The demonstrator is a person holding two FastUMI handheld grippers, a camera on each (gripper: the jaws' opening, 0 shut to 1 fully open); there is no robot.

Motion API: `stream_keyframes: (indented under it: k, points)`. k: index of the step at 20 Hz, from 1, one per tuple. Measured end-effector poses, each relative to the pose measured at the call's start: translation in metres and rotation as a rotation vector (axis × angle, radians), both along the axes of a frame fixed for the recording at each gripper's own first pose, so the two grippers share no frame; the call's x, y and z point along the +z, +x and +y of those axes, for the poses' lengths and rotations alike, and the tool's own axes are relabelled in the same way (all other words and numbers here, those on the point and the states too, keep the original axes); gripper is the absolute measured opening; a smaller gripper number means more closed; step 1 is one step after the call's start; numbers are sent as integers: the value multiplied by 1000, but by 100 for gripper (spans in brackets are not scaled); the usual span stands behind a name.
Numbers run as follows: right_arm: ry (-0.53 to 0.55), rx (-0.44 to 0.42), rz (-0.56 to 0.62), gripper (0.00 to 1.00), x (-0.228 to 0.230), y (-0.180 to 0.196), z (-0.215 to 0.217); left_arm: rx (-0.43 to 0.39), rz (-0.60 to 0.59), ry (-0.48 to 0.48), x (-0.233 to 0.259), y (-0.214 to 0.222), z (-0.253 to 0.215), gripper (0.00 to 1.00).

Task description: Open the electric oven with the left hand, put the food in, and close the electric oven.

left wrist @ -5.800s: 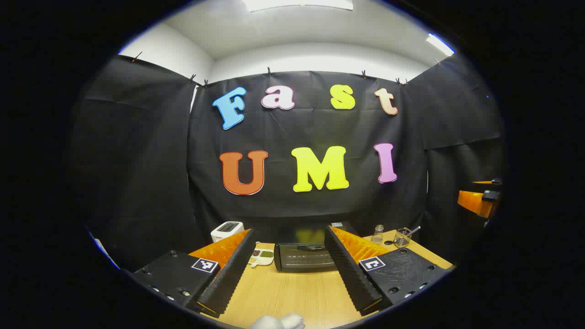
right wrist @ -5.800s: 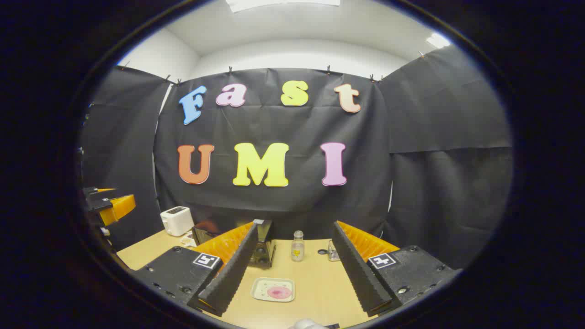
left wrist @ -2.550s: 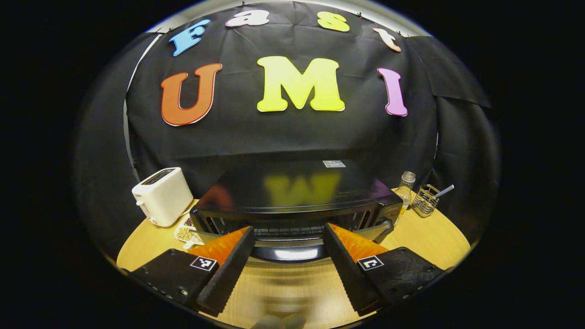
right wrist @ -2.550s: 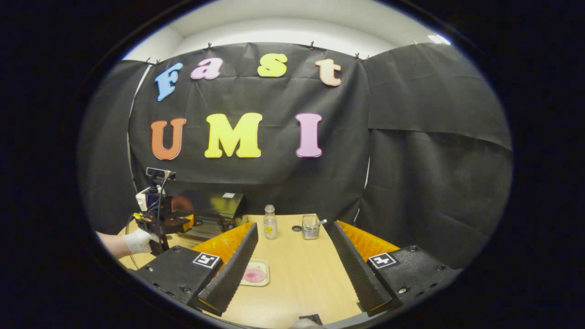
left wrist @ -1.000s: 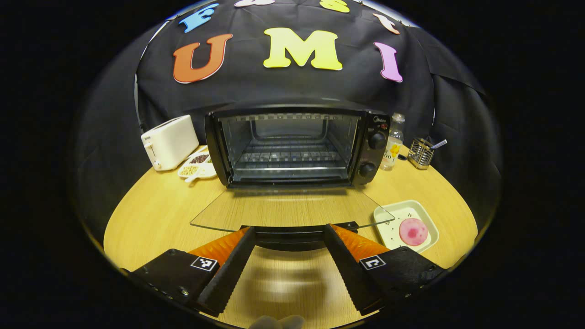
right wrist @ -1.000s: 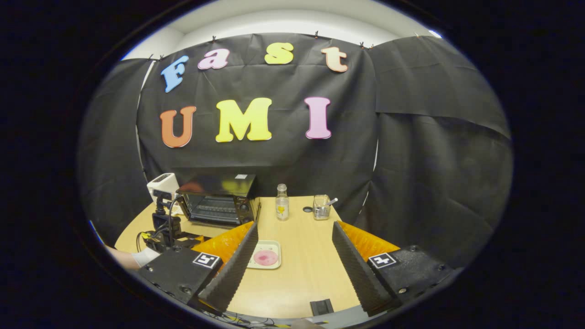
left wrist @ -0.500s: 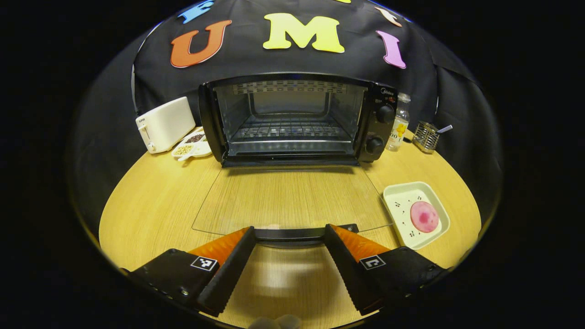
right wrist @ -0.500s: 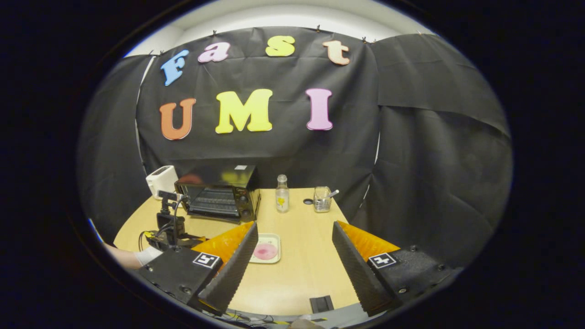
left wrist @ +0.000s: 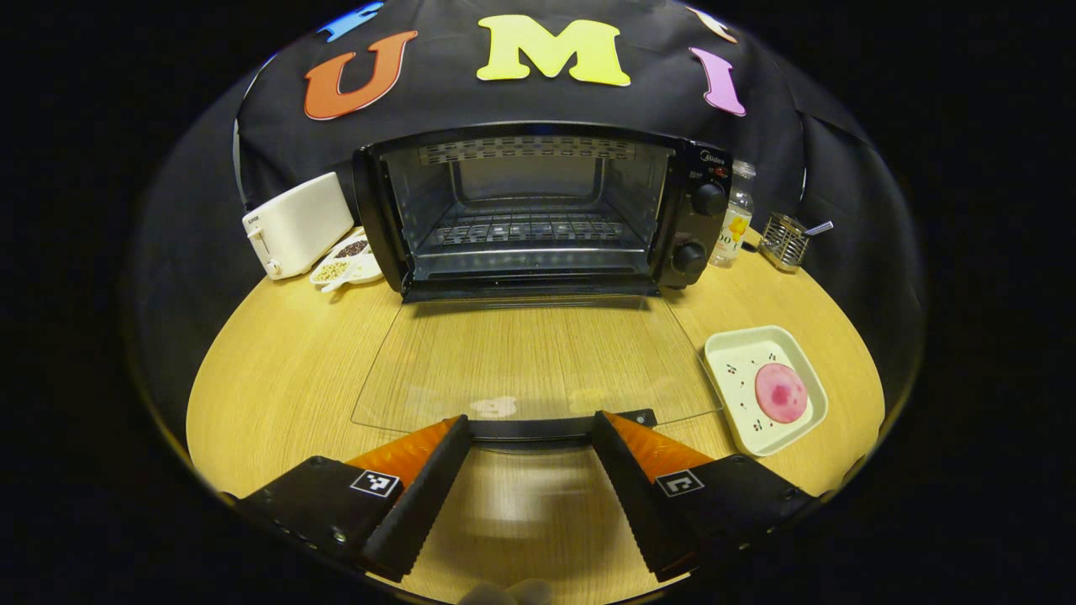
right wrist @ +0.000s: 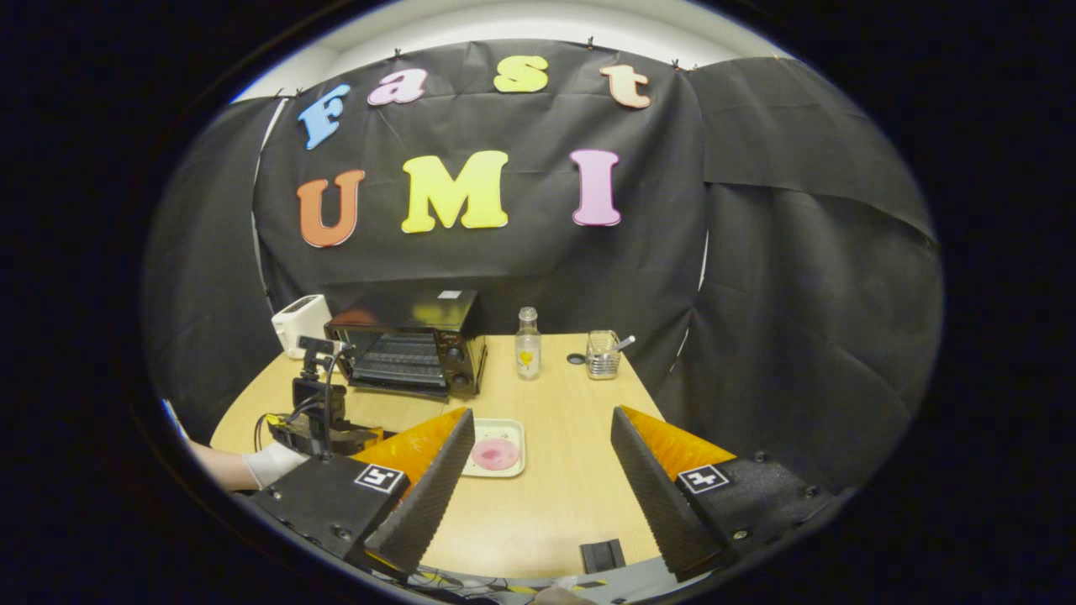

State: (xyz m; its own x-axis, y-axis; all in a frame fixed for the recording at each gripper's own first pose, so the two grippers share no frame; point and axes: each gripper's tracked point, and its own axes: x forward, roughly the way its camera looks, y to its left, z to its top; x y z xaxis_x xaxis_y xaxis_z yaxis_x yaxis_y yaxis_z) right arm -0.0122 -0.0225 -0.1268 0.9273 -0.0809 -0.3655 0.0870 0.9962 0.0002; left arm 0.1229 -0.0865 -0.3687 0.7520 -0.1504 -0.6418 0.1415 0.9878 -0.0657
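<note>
Both hand-held grippers spread: left hand-held gripper (left wrist: 528,441) at oven (left wrist: 538,210) door handle (left wrist: 530,430), brand perhaps Midea.

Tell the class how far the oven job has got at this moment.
Done: the oven door lies fully open, flat over the table. In hand: the left gripper sits open at the door handle. Left: the pink food sits on its tray; loading and closing remain.

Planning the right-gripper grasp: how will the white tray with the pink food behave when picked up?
The white tray looks rigid and shallow, so it should lift stiffly. Its glossy rim may slip. The pink food sits loose and could slide if the tray tilts.
</note>
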Motion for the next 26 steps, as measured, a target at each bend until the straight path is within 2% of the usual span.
stream_keyframes:
  k: [7, 14, 20, 25, 26]
  points:
    - [22, 11, 47, 100, -33, 11, -6, 37, -152, -23, 57, -19, 33, 95]
    - [80, 132, 212, 100, -108, 64, -9, 99, -312, -9, 154, -61, 62, 95]
    - [245, 210, 393, 83, -181, 123, -2, 163, -400, 38, 233, -101, 68, 95]
    - [358, 241, 567, 63, -240, 159, 0, 228, -430, 46, 269, -114, 51, 95]
    - [383, 258, 597, 62, -247, 164, 3, 243, -431, 47, 274, -117, 47, 95]
